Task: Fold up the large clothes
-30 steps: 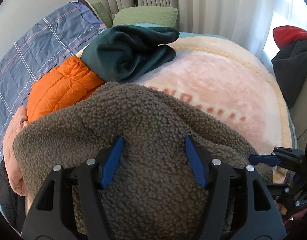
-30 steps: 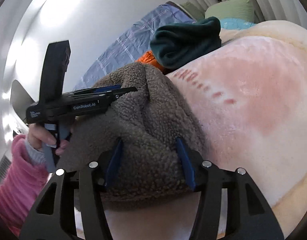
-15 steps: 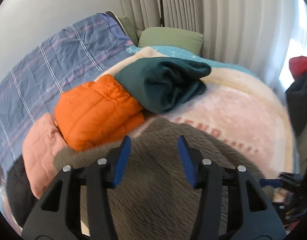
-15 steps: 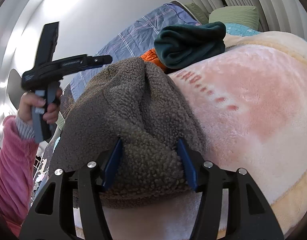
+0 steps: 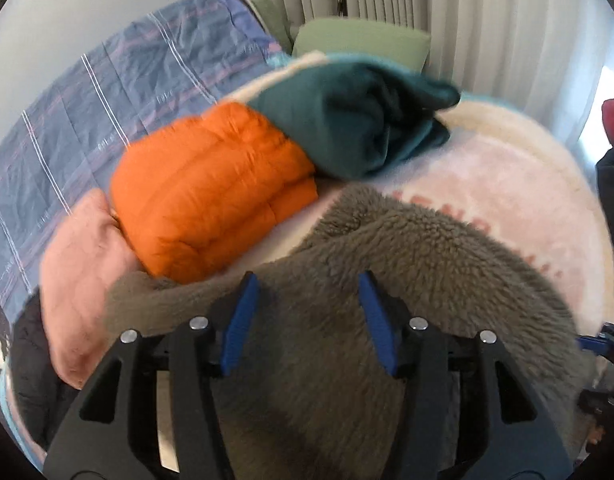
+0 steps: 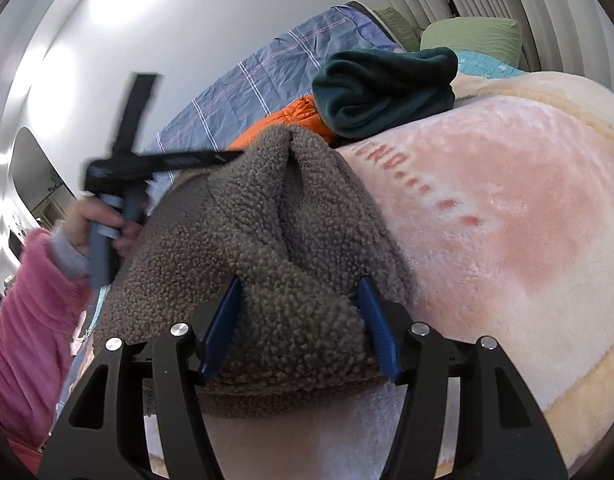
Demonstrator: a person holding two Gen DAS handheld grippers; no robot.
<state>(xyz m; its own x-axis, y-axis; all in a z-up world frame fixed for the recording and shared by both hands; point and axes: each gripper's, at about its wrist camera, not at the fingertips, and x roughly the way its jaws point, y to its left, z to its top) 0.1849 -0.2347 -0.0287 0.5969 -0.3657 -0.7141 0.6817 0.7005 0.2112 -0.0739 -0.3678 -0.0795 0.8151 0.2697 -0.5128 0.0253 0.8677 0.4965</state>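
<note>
Since the earlier frame, the left gripper (image 5: 309, 322) has been lifted off the brown fleece garment (image 5: 407, 280) and drawn back, so that the orange jacket (image 5: 211, 192) and the pink folded cloth (image 5: 83, 264) are now seen more fully behind it. Its jaws are being opened at this moment; the fleece is seen below and between the blue pads (image 5: 239, 322), but whether it is pressed by them cannot be told, because the picture is blurred. In the right wrist view this same gripper (image 6: 227, 156) is seen above the left edge of the garment, held by a hand (image 6: 95, 224) in a pink sleeve (image 6: 31, 316). The right gripper (image 6: 299, 320) has been kept nearly in place. Its jaws are also being opened, and a thick fold of the fleece is found between its blue pads (image 6: 377, 326), which are touching the pile on both sides. The garment is laid bunched on the near part of a pink plush blanket (image 6: 507, 208) with red letters. Beyond the garment, the orange jacket is placed beside a dark green folded garment (image 5: 355, 120). Farther away, a blue checked quilt (image 5: 107, 100) is spread along the white wall, and a green pillow (image 5: 363, 40) is set against the pale curtains (image 5: 487, 20).
</note>
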